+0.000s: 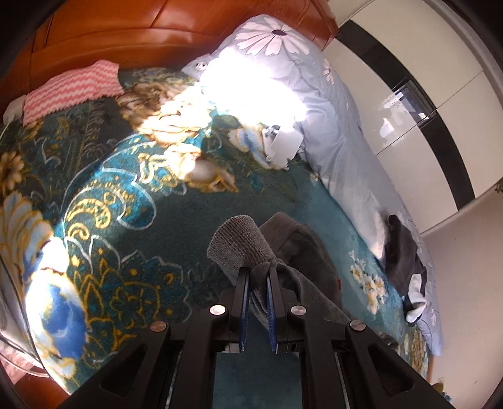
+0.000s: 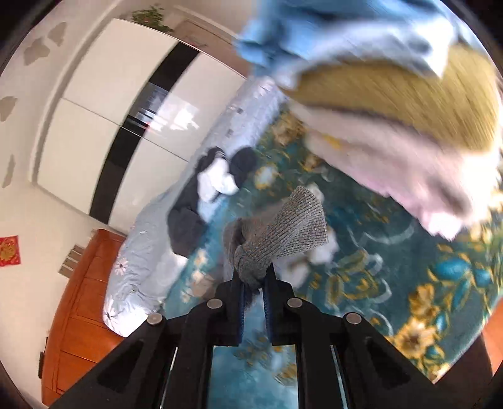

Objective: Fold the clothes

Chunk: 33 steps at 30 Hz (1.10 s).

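Left wrist view showing left gripper clamping a ribbed cuff of the grey knit garment trailing rightward over the teal floral blanket, right gripper pinching another ribbed cuff, both lifting, garment spanning between.

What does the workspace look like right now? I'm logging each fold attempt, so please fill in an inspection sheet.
Surface: bed under a teal floral blanket, part in bright sun.
Job's things: grey knitted garment, ribbed ends lifted by both grippers.
Clutter: dark and white clothes by the pale blue duvet; pink zigzag cloth; blurred blue, yellow and pink fabrics close to the right camera.
Grippers: left gripper shut on the garment; right gripper shut on its ribbed cuff.
Cables: nothing seen.
Surroundings: wooden headboard, white wardrobe with a black strip.
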Each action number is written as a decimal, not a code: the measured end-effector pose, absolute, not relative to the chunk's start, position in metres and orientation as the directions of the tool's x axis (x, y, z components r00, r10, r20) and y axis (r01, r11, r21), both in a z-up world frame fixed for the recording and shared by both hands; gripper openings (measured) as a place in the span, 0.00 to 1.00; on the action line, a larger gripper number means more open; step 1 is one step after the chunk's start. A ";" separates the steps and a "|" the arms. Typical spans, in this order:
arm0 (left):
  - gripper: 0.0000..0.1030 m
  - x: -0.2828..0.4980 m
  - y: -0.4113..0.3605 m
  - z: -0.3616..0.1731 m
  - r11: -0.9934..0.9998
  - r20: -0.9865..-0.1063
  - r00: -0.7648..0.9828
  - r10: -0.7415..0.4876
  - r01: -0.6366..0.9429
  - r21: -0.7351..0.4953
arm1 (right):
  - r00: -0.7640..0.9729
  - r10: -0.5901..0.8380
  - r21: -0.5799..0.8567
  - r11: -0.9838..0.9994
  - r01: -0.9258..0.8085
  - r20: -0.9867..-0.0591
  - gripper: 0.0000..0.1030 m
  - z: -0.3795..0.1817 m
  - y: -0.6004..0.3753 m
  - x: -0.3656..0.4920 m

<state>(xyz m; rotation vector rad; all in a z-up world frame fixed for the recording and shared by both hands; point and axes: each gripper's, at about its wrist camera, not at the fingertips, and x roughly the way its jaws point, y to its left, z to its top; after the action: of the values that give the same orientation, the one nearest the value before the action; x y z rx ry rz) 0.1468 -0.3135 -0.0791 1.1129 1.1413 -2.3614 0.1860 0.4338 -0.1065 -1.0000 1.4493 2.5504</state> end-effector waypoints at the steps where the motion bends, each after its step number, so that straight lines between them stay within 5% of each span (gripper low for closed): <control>1: 0.11 0.153 -0.314 -0.091 -0.633 -0.770 -0.634 0.074 0.567 -0.527 | -0.758 -0.267 0.741 -0.547 -0.390 -0.595 0.10 -0.127 0.436 0.193; 6: 0.11 0.186 -0.312 -0.125 -0.581 -0.827 -0.559 0.065 0.652 -0.487 | -0.690 -0.282 0.717 -0.496 -0.490 -0.667 0.10 -0.177 0.438 0.213; 21: 0.12 0.193 -0.306 -0.127 -0.651 -0.846 -0.530 0.062 0.621 -0.436 | -0.649 -0.273 0.647 -0.616 -0.449 -0.710 0.13 -0.161 0.437 0.207; 25: 0.32 0.202 -0.320 -0.127 -0.626 -0.841 -0.535 0.076 0.631 -0.458 | -0.634 -0.238 0.600 -0.663 -0.448 -0.736 0.22 -0.149 0.433 0.207; 27: 0.34 0.212 -0.333 -0.124 -0.614 -0.844 -0.535 0.045 0.652 -0.446 | -0.630 -0.212 0.577 -0.678 -0.455 -0.747 0.31 -0.143 0.434 0.211; 33: 0.35 0.189 -0.364 -0.112 -0.609 -0.820 -0.572 0.003 0.650 -0.455 | -0.663 -0.107 0.516 -0.723 -0.459 -0.741 0.31 -0.109 0.434 0.202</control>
<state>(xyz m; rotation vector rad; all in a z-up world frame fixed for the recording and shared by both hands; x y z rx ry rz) 0.1893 -0.3639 -0.1116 1.1588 1.0954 -2.2180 0.2022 0.4338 -0.1086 -1.1694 1.0526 2.4734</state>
